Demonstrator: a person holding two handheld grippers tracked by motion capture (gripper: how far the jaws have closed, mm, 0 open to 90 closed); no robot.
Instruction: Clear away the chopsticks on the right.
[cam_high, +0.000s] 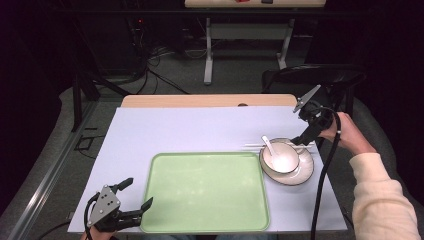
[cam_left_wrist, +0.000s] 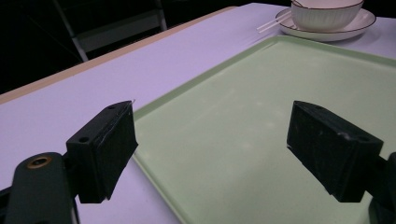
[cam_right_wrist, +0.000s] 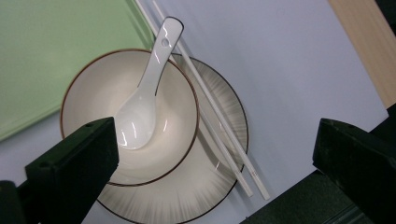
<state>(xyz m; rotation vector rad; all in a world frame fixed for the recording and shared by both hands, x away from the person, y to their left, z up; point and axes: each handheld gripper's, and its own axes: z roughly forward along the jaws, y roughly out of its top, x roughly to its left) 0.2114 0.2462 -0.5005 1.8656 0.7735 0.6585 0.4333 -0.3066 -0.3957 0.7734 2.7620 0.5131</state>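
Note:
A pale green tray (cam_high: 205, 192) lies empty at the table's near middle. Right of it stands a cream bowl (cam_high: 281, 159) on a cream plate (cam_high: 303, 172), with a white spoon (cam_high: 269, 145) resting in the bowl. White chopsticks (cam_high: 255, 146) lie across the plate's far rim. My right gripper (cam_high: 301, 139) hovers open just above the plate's far right side; its own view shows the bowl (cam_right_wrist: 93, 88), spoon (cam_right_wrist: 144, 100), plate (cam_right_wrist: 187, 196) and chopsticks (cam_right_wrist: 210, 107) below its spread jaws. My left gripper (cam_high: 137, 193) is open at the tray's near left corner, with nothing between its jaws.
A lavender sheet (cam_high: 175, 130) covers the table, and a wooden strip (cam_high: 200, 101) shows along the far edge. A black chair (cam_high: 320, 75) stands behind the far right corner. A cable (cam_high: 322, 185) hangs from my right gripper past the table's right side.

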